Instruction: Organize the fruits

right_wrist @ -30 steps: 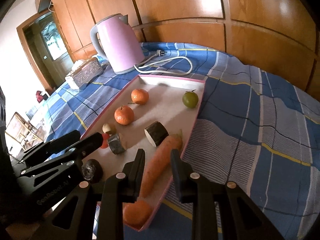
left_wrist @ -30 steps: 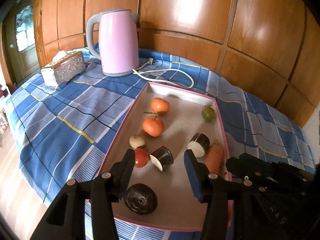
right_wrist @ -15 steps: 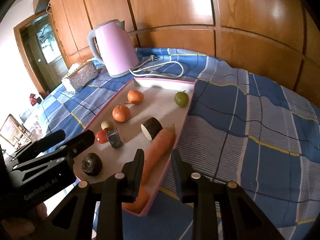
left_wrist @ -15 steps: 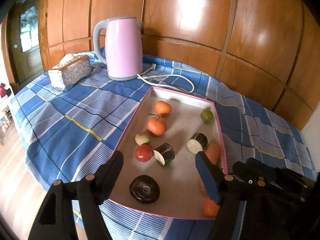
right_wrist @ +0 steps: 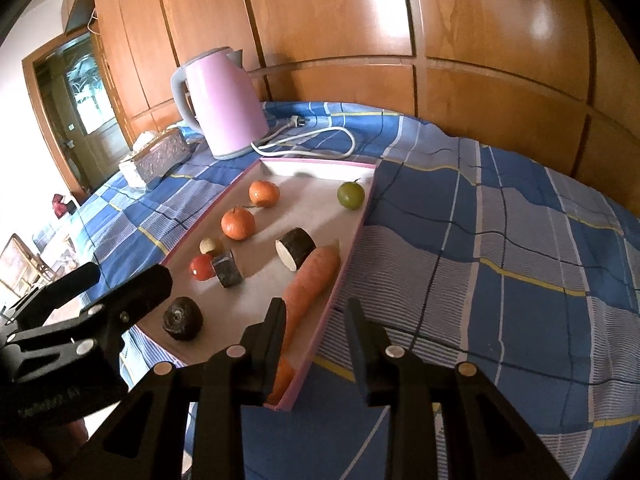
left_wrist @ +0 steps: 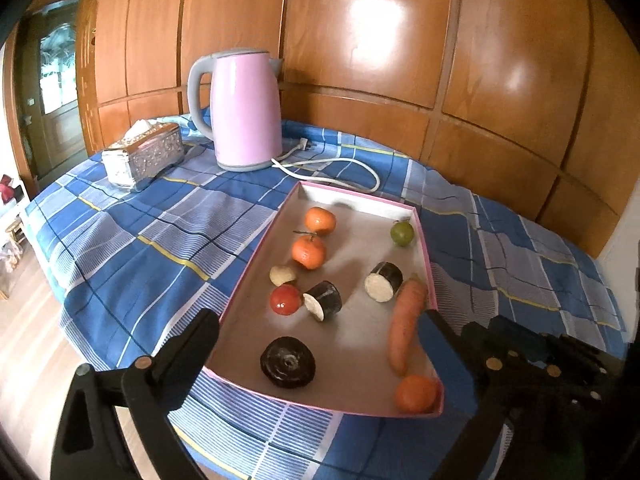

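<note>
Covering the table (left_wrist: 132,240), a blue checked cloth bears a pink kettle (left_wrist: 246,110) at 11 o'clock and the pink-rimmed tray (left_wrist: 256,256) of fruits at centre. Left tongs (left_wrist: 320,336), just opened wide, grasp nothing. Right tongs (right_wrist: 316,328) are nearly clenched, empty, straddling the tray's rim beside the carrot (right_wrist: 310,280).

Only faint, unreadable embossed lettering shows on the left hand-held gripper (right_wrist: 124,292).

tray (left_wrist: 256,258): pink-rimmed | tangerines (left_wrist: 308,251), green fruit (left_wrist: 401,233), carrot (left_wrist: 405,320) inside
</note>
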Action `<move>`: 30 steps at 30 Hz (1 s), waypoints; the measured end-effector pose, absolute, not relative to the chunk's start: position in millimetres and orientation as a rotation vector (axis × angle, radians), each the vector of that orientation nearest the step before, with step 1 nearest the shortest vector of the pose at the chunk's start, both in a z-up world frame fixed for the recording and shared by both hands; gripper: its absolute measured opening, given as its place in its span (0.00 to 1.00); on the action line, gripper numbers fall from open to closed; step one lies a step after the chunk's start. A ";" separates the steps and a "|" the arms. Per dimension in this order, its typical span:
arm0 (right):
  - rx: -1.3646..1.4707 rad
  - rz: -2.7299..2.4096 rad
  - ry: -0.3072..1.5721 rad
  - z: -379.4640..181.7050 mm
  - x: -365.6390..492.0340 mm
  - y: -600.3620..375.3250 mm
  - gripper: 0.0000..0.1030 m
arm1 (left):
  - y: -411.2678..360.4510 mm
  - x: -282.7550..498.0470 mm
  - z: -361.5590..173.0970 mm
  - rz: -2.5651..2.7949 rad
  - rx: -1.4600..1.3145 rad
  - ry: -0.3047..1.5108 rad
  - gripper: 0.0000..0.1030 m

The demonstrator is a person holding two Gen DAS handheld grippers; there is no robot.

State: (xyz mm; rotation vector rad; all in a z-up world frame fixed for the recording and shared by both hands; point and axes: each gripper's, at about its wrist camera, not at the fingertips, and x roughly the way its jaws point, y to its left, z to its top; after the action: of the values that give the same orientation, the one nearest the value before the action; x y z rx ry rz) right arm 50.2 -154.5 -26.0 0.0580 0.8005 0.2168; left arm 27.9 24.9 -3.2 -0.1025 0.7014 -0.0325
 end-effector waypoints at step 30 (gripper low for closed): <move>0.001 0.114 0.745 -25.9 36.8 -157.4 0.32 | 17.0 18.4 -13.2 0.046 -0.063 0.683 1.00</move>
State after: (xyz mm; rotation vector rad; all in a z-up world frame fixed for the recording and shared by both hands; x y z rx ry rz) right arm 36.8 -157.4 -25.9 0.0005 0.7452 0.1145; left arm 18.4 17.0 -13.2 -0.0634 0.6826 0.0462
